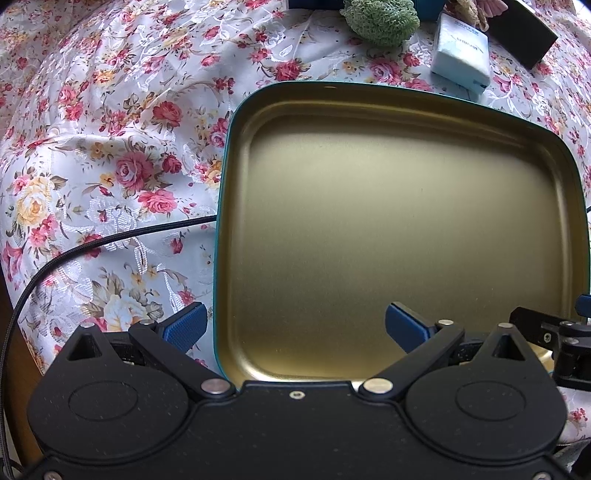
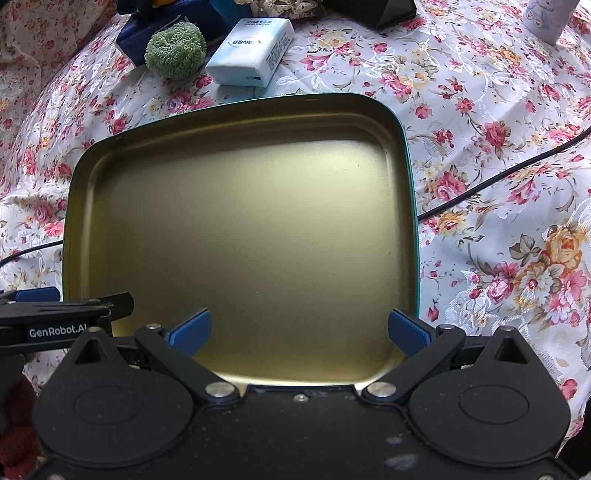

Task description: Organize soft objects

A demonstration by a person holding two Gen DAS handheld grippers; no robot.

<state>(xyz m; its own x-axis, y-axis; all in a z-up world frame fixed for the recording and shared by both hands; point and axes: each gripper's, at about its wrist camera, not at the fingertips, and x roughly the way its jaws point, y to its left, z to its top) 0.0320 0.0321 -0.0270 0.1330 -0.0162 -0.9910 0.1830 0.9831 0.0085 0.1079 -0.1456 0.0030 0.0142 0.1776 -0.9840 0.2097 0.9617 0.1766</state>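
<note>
**Empty tin tray, soft items beyond its far rim**

- Tray (image 2: 240, 236): gold inside, teal rim, nothing in it; it lies directly under and ahead of both your grippers on the floral tablecloth (image 2: 498, 184).
- Left gripper (image 1: 293, 326): fingers spread wide, holding nothing, straddling the tray's near left rim.
- Right gripper (image 2: 300, 328): fingers likewise apart and empty, over the tray's near edge.
- Green scrubby ball (image 2: 175, 50): past the far rim, straight ahead of your left gripper, ahead and to the left of your right one.
- Tissue pack (image 2: 251, 51): just beside the ball on its right, long axis running away from you and slightly rightward; neither hand is clearly nearer, both must reach across the whole tray.
- Hard to make out: a dark blue object (image 2: 173, 22) behind the ball and a black item (image 1: 524, 33) at the far edge are cut off; a pale printed pack (image 2: 546, 16) at far right is cropped; black cables (image 1: 110, 240) run under or beside the tray, you cannot tell which
</note>
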